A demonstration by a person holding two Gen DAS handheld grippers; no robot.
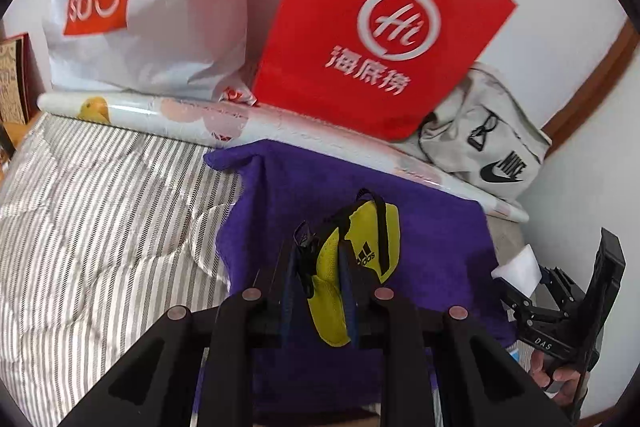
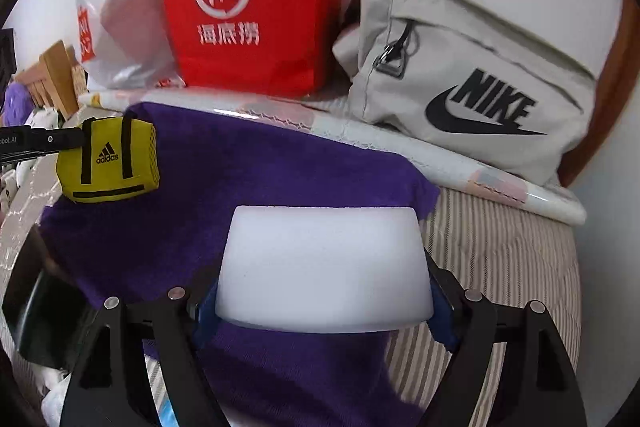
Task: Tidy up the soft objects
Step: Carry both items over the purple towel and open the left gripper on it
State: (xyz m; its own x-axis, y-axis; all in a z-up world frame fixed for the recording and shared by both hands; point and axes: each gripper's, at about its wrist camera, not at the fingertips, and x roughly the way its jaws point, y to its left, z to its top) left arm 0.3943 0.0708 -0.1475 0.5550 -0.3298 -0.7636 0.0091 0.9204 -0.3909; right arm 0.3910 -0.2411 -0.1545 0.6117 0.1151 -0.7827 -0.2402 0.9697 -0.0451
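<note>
My left tongs [image 1: 320, 287] clamp a small yellow Adidas pouch [image 1: 352, 259] while my right tongs [image 2: 324, 311] squeeze a white foam block [image 2: 324, 267] over the purple towel [image 2: 248, 179].

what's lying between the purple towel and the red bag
A long white printed roll lies across the bed between the purple towel and the red bag, in front of the bags; both wrist views show it.

Bright, even light; slight motion blur; fisheye-bent, dark-cornered edges.
</note>
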